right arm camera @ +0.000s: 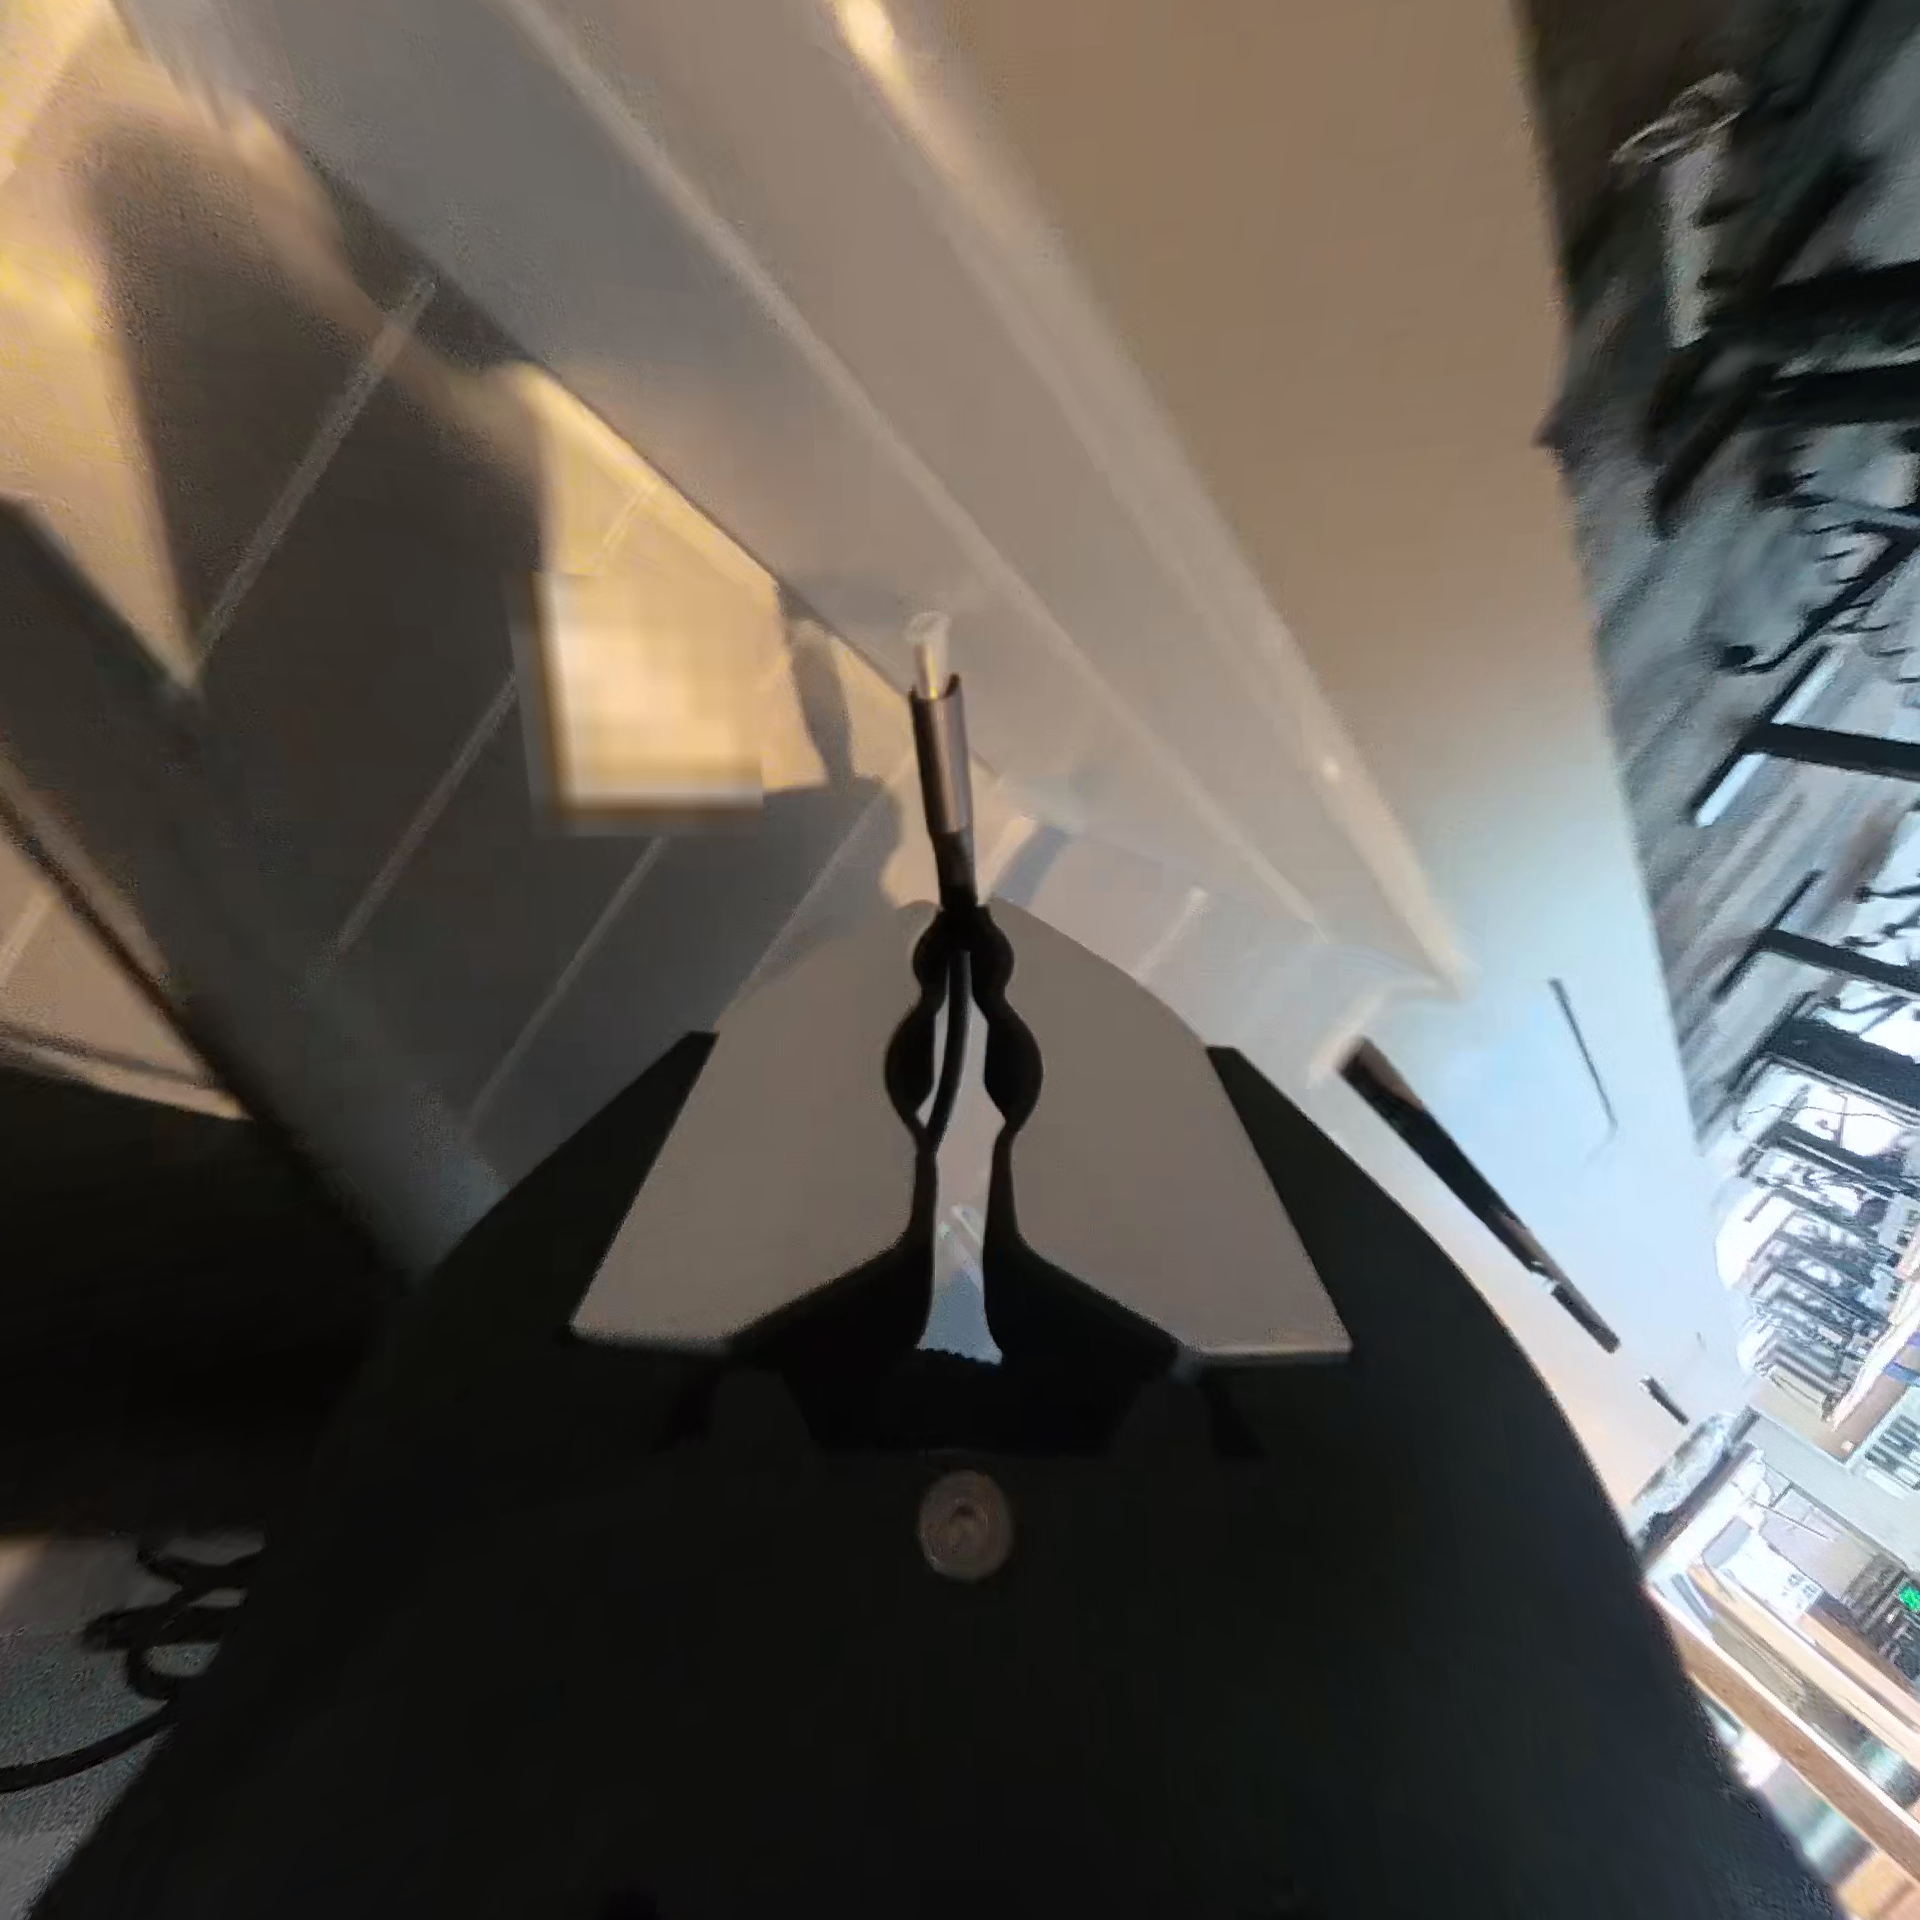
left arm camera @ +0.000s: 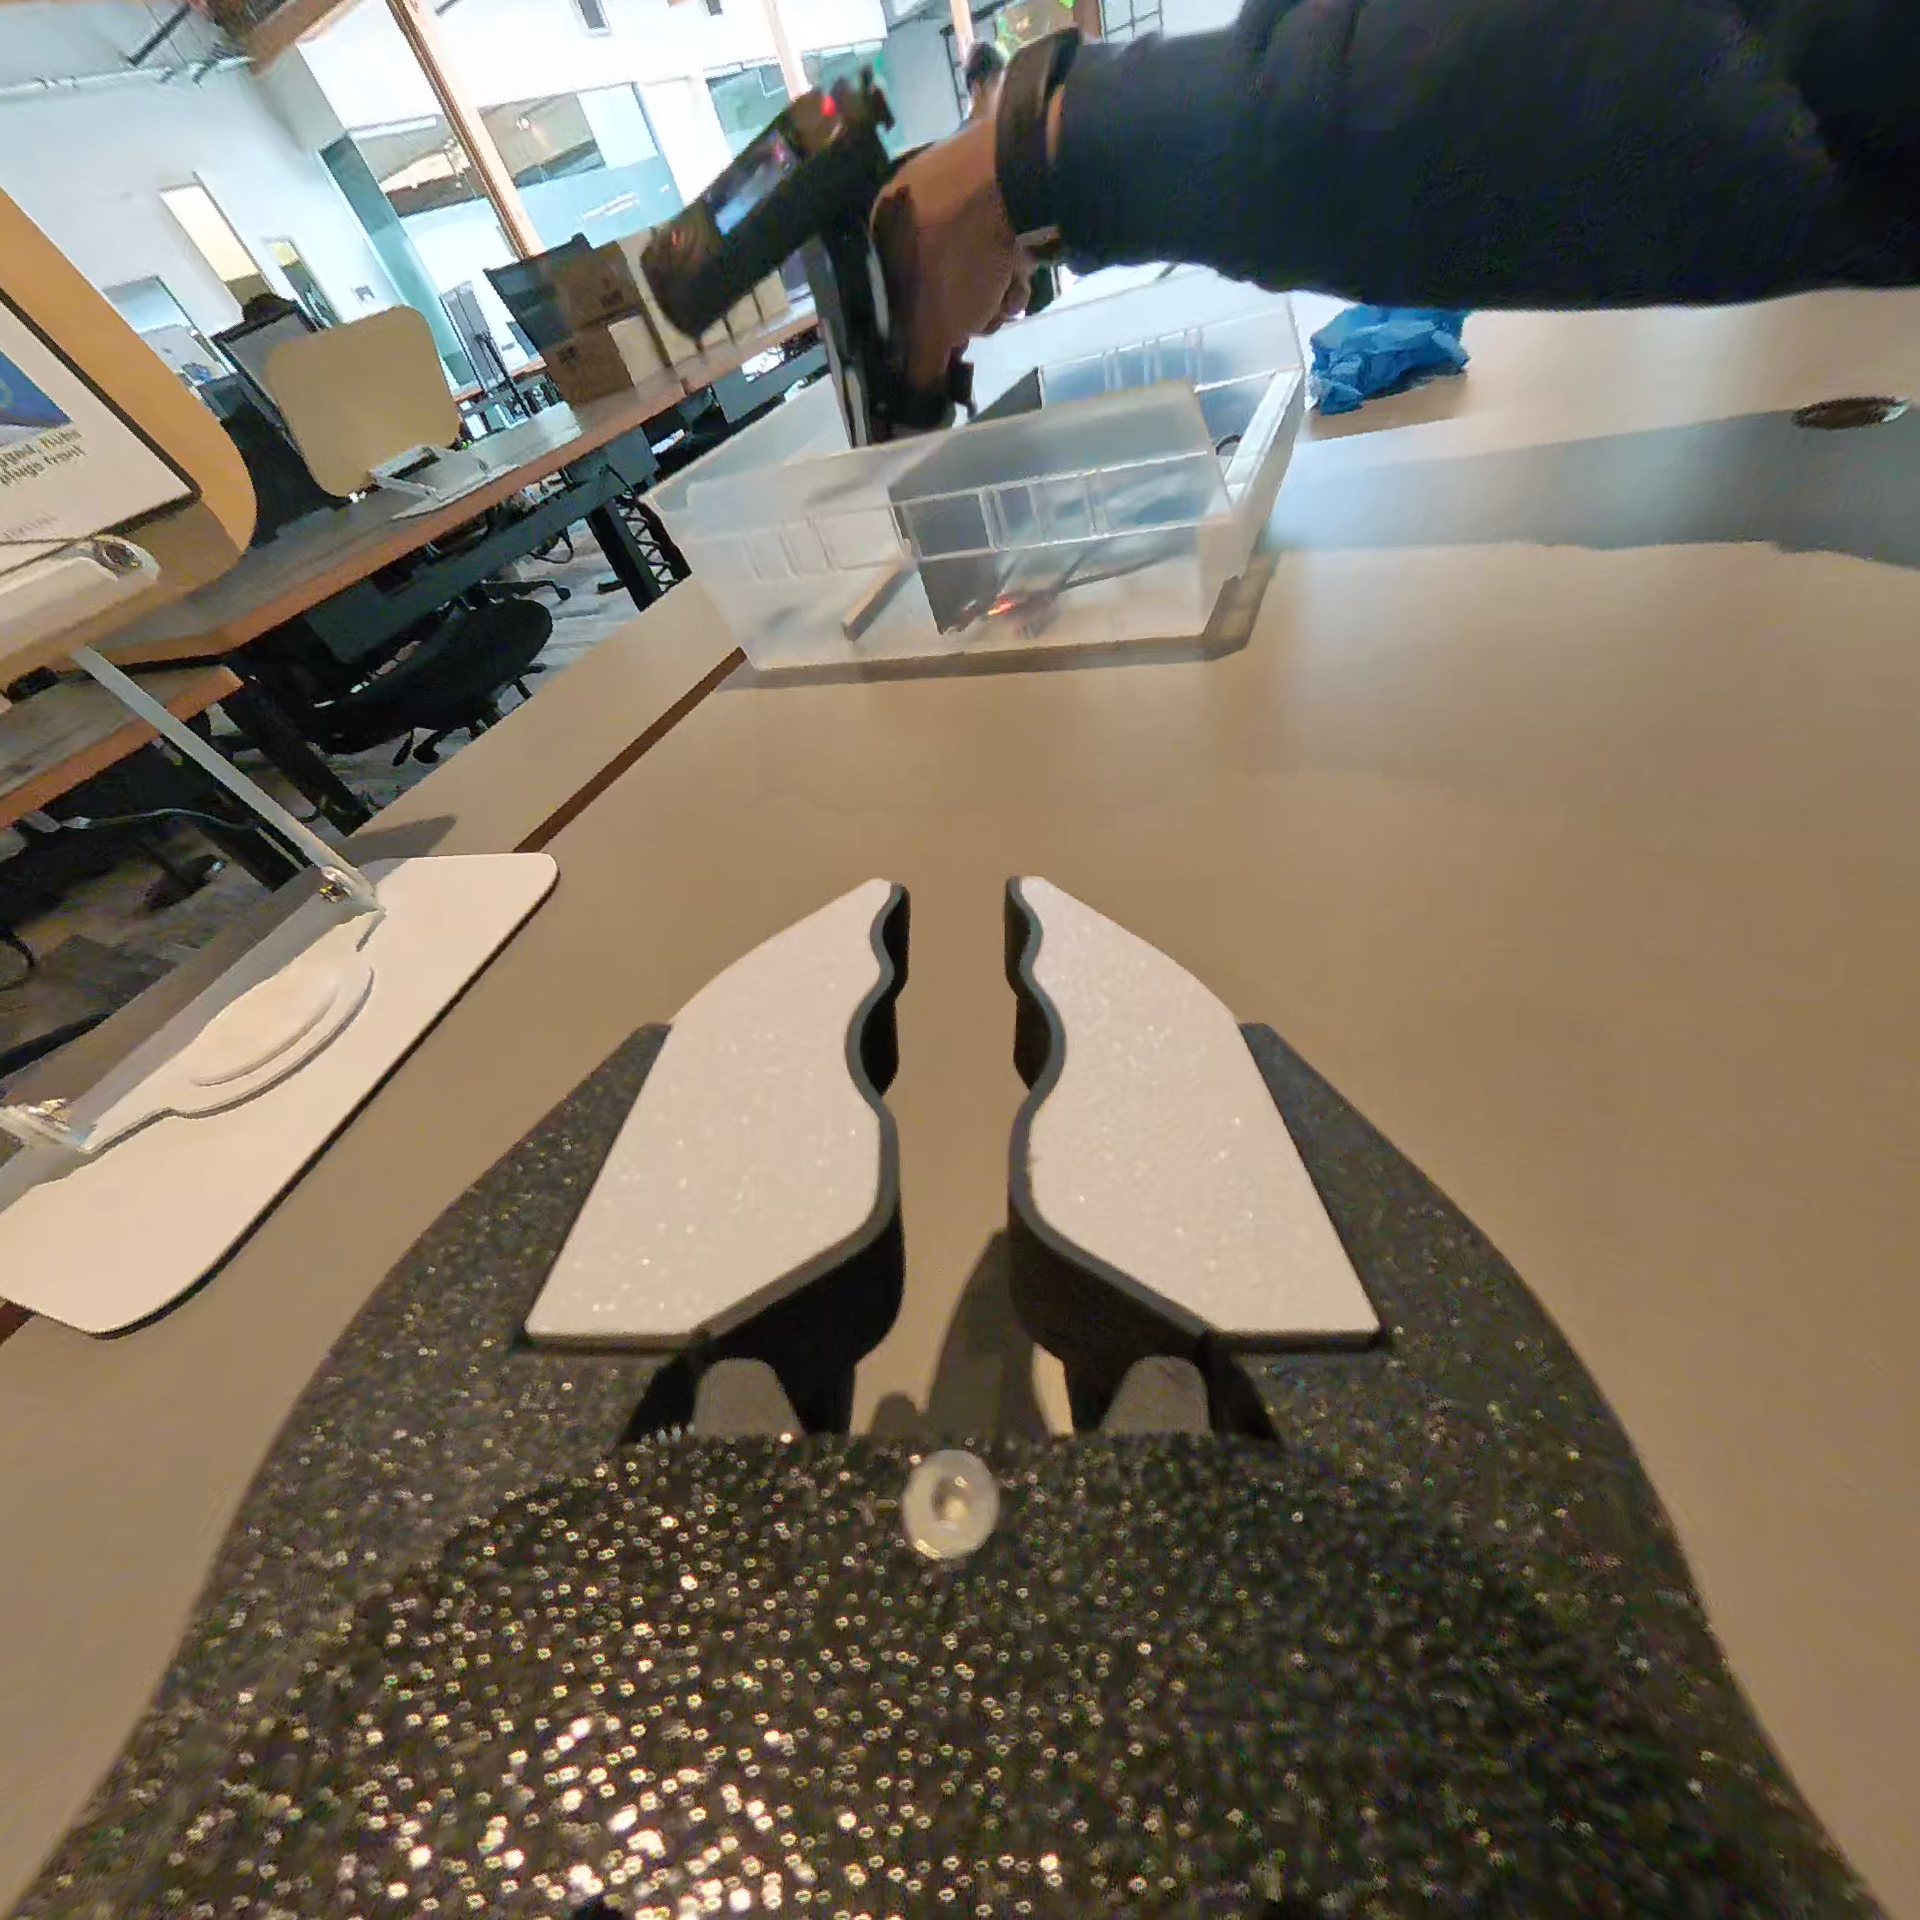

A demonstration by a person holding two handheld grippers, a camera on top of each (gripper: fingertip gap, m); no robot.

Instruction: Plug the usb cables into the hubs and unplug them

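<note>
My left gripper [left arm camera: 956,904] hovers low over the tan table [left arm camera: 1351,935], open, with nothing between its pads. My right gripper [right arm camera: 961,920] is shut on a thin black USB cable [right arm camera: 961,997] just behind its silver plug [right arm camera: 940,758], which sticks out past the fingertips. The plug points at the rim of a clear plastic bin [right arm camera: 1039,582]. In the left wrist view the right gripper [left arm camera: 894,405] is in a person's hand, reaching down over the far side of that bin [left arm camera: 790,540]. A dark item with a small red light [left arm camera: 997,608] lies in the bin.
A white stand base [left arm camera: 208,1091] sits at the table's left edge. A blue cloth [left arm camera: 1382,353] and a dark round grommet [left arm camera: 1855,414] are at the far right. Desks and chairs stand beyond the left edge. Loose black cable [right arm camera: 156,1652] lies low left. The tips of one gripper are about 50 centimeters away from the tips of the other.
</note>
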